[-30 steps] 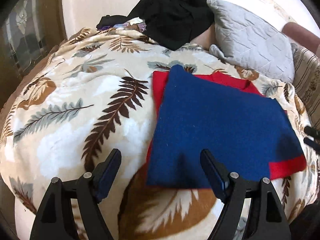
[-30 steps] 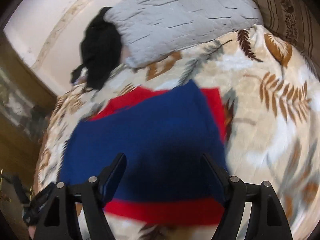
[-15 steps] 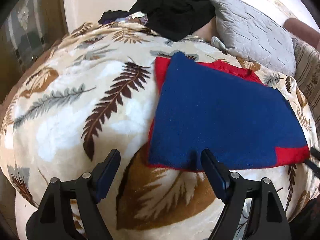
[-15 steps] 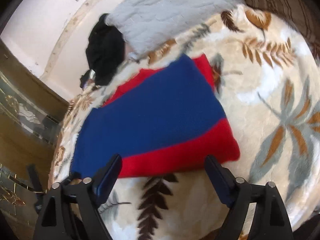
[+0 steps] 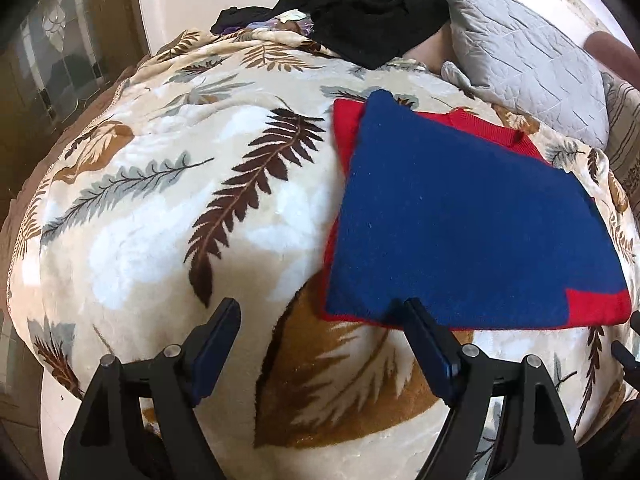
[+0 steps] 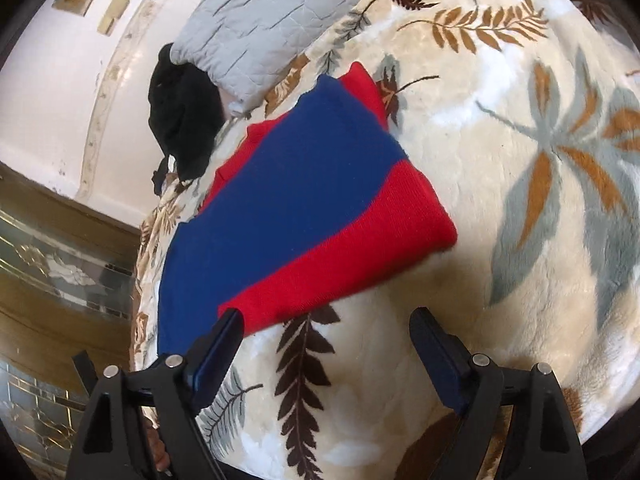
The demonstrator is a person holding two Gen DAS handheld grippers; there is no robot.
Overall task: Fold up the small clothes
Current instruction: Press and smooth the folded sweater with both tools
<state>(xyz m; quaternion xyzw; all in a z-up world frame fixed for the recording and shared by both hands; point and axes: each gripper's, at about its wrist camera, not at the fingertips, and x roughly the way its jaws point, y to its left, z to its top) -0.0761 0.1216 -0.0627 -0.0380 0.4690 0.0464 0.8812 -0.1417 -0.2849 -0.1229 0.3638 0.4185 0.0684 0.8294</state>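
Folded sweater [image 5: 460, 220] flat on blanket [image 5: 160, 220], long axis left-right (red band right).

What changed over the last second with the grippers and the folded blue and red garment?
The right gripper drew back off the blue and red garment and rolled; a second ago its fingers hung over the cloth, now only the near red edge sits by its left finger. The left gripper barely shifted, jaws open, nothing held. The garment stays folded flat on the leaf-print blanket; grey pillow and black clothes unmoved.
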